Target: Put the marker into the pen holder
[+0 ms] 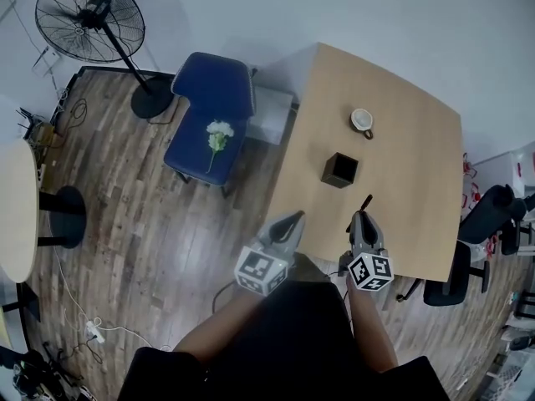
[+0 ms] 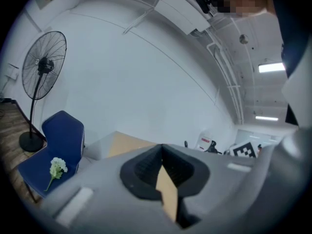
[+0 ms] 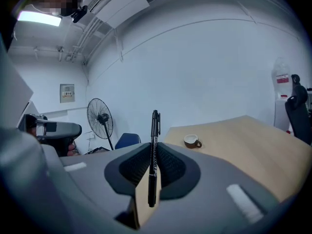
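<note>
A black marker (image 1: 362, 210) stands up between the jaws of my right gripper (image 1: 362, 221), which is shut on it just above the near edge of the wooden table (image 1: 418, 190). In the right gripper view the marker (image 3: 155, 126) is upright, its tip pointing up past the pads. The black square pen holder (image 1: 340, 170) stands open-topped on the table, a short way beyond the marker. My left gripper (image 1: 291, 221) hovers at the table's near left edge, shut with nothing in it; its jaws (image 2: 162, 152) meet. Neither gripper view shows the pen holder.
A white cup (image 1: 362, 120) with a handle sits farther back on the table, and shows as a cup (image 3: 191, 141) in the right gripper view. A blue chair (image 1: 213, 111) holding a white flower (image 1: 219, 134) and a floor fan (image 1: 90, 17) stand to the left. Black office chairs (image 1: 476, 232) crowd the right.
</note>
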Available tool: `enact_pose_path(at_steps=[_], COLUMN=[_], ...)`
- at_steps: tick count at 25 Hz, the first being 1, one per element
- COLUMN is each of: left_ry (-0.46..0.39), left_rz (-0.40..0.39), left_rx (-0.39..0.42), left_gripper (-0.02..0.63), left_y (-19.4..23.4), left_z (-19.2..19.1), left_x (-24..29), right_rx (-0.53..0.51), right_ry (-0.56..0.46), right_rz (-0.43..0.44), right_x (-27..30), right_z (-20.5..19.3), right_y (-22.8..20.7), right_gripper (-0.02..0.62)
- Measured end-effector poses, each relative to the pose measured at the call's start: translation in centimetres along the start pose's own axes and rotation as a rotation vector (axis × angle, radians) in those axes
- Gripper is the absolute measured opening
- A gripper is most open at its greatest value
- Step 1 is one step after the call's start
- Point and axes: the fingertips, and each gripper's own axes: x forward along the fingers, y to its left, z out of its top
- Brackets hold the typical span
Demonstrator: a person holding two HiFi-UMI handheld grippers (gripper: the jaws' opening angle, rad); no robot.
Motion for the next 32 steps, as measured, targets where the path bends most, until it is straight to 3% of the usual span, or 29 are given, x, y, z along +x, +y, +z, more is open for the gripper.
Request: enact_pose_path(at_steps=[8, 16, 32], left_ry=[0.038, 0.107, 0.191], left_rz=[-0.008, -0.010, 0.073], left_rx=[0.032, 0.017, -0.025], left_gripper=[0.005, 0.004, 0.003], left_y=[0.8, 1.5, 6.1], left_z=[1.1, -0.9, -3.1], left_x=[5.2, 11.3, 17.0], right_rx=[0.043, 0.085, 0.110], right_ry=[-0.051, -0.018, 0.096], right_rz=[0.055, 0.126, 0.134], right_x=[5.4, 13.0, 21.4], right_z=[3.4, 4.4, -0.6], right_y=[-2.5, -6.2, -10.4], right_gripper=[0.043, 0.044, 0.044])
